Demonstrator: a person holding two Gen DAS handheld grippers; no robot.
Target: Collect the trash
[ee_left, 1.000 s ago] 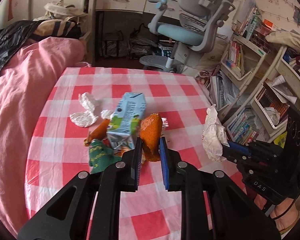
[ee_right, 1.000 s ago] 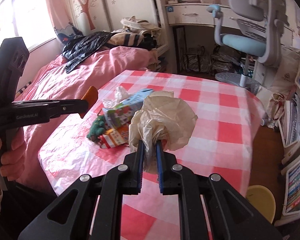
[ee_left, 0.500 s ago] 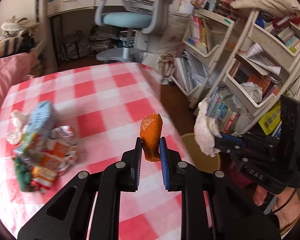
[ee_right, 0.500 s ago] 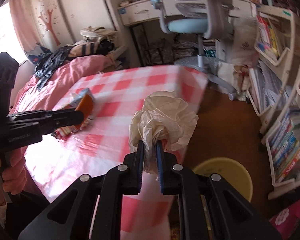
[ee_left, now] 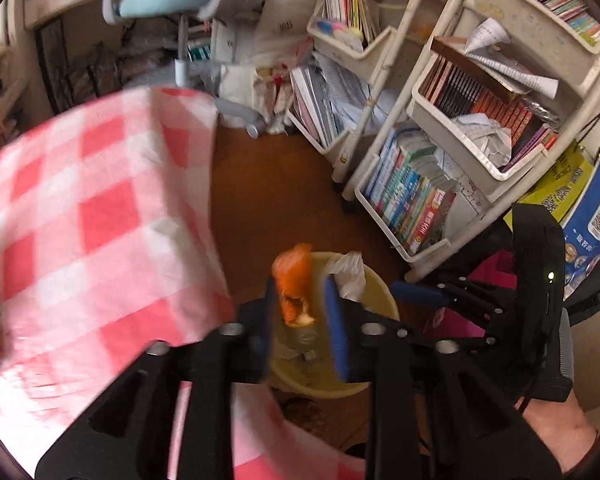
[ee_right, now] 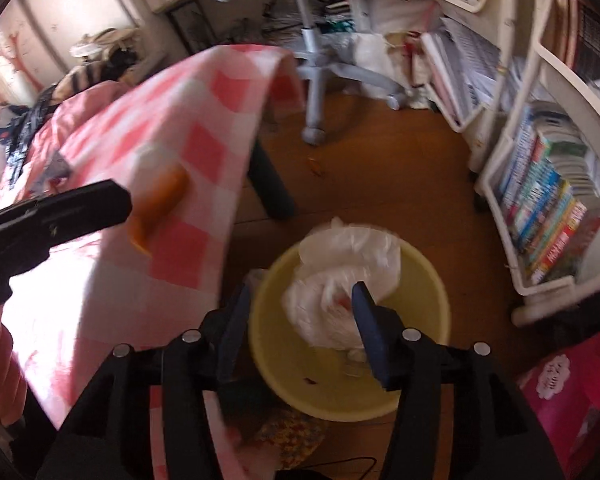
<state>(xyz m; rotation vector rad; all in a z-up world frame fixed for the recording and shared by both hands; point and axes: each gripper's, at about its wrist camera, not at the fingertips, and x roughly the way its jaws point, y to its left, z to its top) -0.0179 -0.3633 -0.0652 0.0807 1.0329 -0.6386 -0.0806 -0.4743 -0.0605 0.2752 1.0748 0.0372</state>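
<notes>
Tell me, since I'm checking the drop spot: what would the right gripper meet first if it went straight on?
Probably the crumpled white plastic just ahead of the opening right gripper, then the yellow bin below; depth is unclear.

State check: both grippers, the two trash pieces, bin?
left gripper: jaws opening, orange peel between them
right gripper: jaws opening, free of the bag
orange peel: over the bin
plastic bag: crumpled, dropping into the bin
bin: upright on the floor, some trash inside
</notes>
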